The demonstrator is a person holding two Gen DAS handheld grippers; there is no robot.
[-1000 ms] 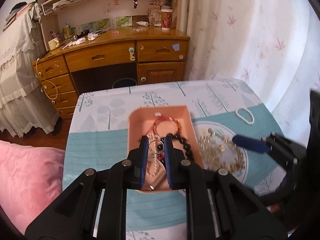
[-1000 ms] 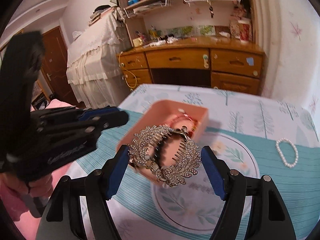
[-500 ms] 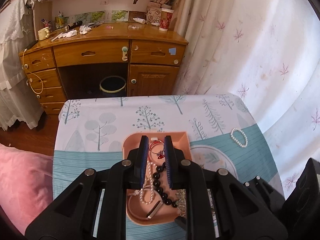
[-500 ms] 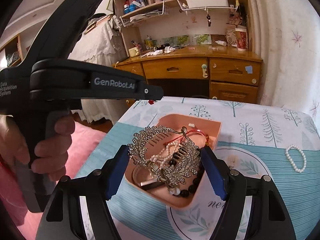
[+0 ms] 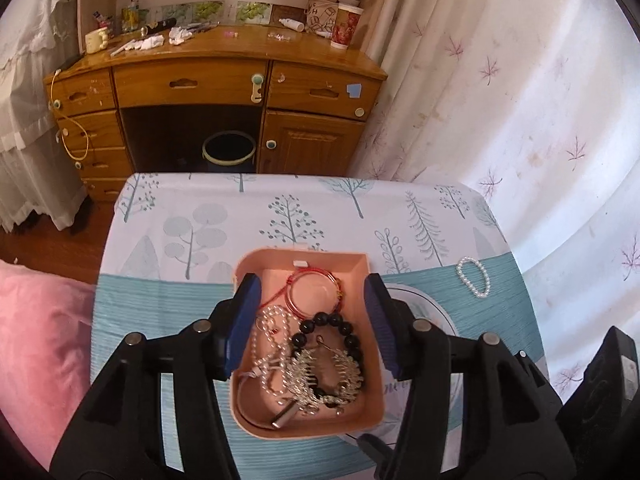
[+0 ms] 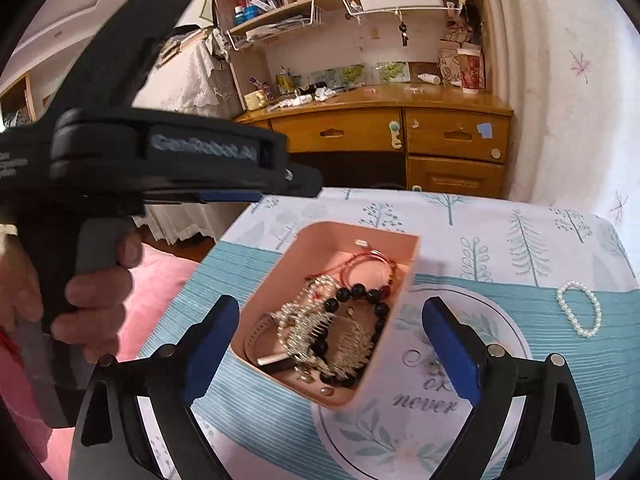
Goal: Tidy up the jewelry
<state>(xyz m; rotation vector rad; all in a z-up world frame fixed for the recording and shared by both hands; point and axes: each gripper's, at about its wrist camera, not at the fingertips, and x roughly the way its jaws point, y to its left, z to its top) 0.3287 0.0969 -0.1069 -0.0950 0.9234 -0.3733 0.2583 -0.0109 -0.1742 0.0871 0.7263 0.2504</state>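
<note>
Jewelry tray [image 5: 360, 414] on the table [image 5: 280, 208]; pearl bracelet [image 5: 474, 278] lies to its right.

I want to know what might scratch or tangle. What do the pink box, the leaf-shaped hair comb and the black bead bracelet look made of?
Pink box: probably plastic, matte, with smooth moulded walls and rounded corners.
Hair comb: looks like pale gold metal, glittery; whether it carries stones I cannot tell.
Black bead bracelet: glossy round beads with highlights; stone, glass or plastic is unclear.

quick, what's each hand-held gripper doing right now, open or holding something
Left hand-held gripper: open, jaws just opened, holding nothing, above the pink box.
Right hand-held gripper: open, jaws just widened; silver hair comb lies in the box.
</note>
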